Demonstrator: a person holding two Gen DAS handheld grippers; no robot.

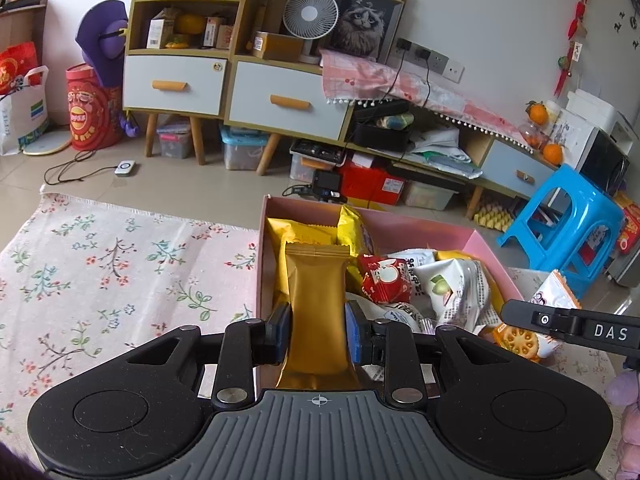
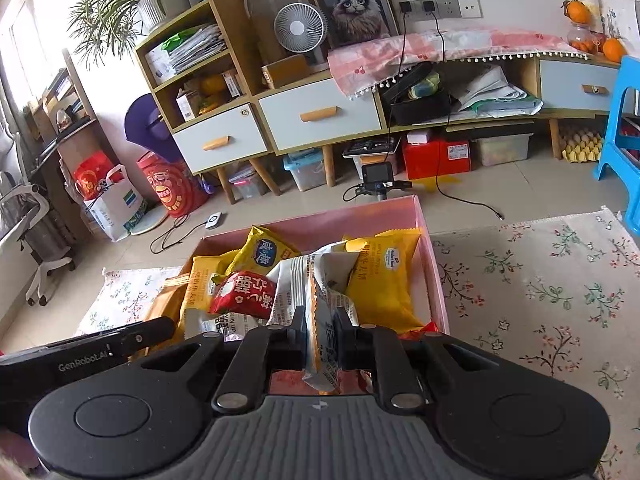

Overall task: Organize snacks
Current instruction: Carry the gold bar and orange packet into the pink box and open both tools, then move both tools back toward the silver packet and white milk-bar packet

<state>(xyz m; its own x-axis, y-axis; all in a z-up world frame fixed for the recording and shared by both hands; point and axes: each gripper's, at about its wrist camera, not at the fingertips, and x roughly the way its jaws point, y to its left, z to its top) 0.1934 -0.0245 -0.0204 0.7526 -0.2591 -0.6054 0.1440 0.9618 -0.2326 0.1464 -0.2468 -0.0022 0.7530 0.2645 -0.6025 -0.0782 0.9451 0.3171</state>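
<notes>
So the pink box is the heart of this one, sitting on the floral cloth over the surface, already heaped with packets: yellow ones toward 12 o'clock, a red packet around the middle, white wrappers piled over them. The left hand-held gripper is clamped on a gold packet, pads squeezing its lower half so the crimped top sticks up toward 12 over the near-left part of the box. The right hand-held gripper is closed nearly all the way on a thin white-and-orange packet, pinched edge-on, hanging over the near side of the box; in the left view you can see it at about 3 o'clock, just past the box's right wall. My worry from here: the box is pretty full and lumpy, so anything dropped on that heap could slide off or spill over the low wall onto the cloth. The thin packet is held by a sliver, so a twist might let it slip early. And the two grippers are close together, so they could bump if both go in at once.
</notes>
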